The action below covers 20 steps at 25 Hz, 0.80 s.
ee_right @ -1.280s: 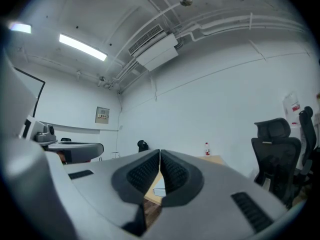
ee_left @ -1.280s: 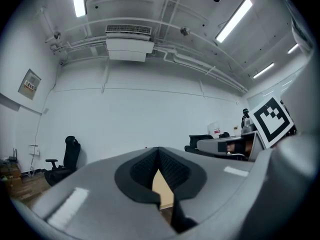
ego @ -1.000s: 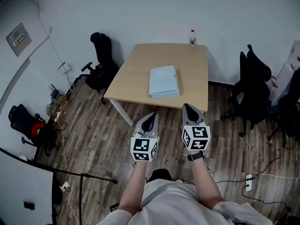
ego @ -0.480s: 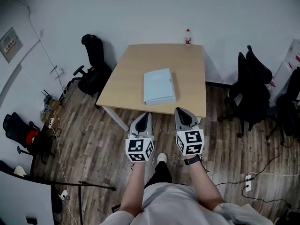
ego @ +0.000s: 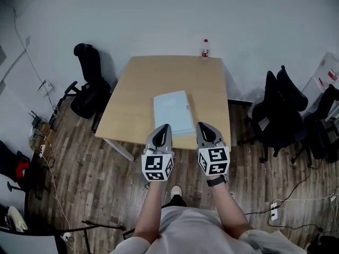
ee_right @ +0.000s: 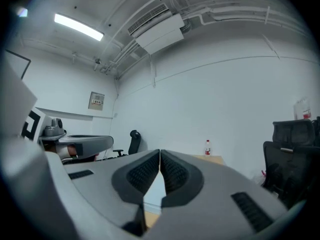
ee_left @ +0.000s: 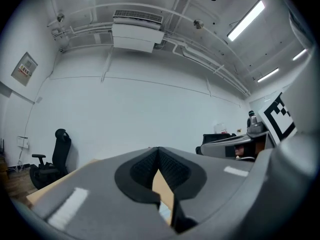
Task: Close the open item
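Observation:
A pale blue, flat folder-like item lies on the wooden table, near its front edge. From the head view I cannot tell whether it lies open. My left gripper and right gripper are held side by side over the table's near edge, just short of the blue item. Both are shut with nothing between the jaws. In the left gripper view the left gripper has its tips meeting, with table and a strip of blue showing below. The right gripper has its tips touching too.
A small bottle with a red label stands at the table's far edge by the white wall. A black office chair is at the table's left; more black chairs are to the right. A power strip lies on the wood floor.
The person has walked up to the table. The grippers, before over the floor, now reach the table's near edge next to the blue item. Both stay shut.

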Each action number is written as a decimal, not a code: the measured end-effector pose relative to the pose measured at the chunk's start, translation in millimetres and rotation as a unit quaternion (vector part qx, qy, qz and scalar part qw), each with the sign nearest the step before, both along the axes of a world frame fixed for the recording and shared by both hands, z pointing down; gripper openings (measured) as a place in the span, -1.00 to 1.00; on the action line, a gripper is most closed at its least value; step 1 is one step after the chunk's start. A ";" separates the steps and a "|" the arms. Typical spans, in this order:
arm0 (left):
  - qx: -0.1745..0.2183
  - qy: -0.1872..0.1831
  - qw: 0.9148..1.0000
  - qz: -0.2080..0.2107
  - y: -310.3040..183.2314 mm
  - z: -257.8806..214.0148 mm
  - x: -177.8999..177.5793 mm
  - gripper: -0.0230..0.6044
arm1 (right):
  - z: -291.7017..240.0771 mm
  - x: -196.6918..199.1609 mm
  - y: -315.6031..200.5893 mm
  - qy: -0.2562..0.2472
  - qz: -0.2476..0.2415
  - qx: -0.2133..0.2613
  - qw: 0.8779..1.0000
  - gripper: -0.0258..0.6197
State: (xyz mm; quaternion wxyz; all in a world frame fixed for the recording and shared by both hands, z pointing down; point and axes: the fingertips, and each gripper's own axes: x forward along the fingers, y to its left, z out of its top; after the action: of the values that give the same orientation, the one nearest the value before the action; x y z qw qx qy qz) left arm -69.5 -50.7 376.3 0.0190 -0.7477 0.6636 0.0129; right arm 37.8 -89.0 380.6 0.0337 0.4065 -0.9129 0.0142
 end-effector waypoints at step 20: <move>0.011 0.038 0.997 0.068 -114.5 34.5 -89.6 -0.90 | 53.4 -88.6 -100.0 0.049 0.025 -0.047 0.997 -0.88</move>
State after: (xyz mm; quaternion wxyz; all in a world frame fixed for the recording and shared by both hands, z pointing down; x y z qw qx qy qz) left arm -159.1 -165.2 410.9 0.0013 -0.7900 0.6111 0.0502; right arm -50.8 -188.9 433.9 0.0970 0.4269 -0.8983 0.0375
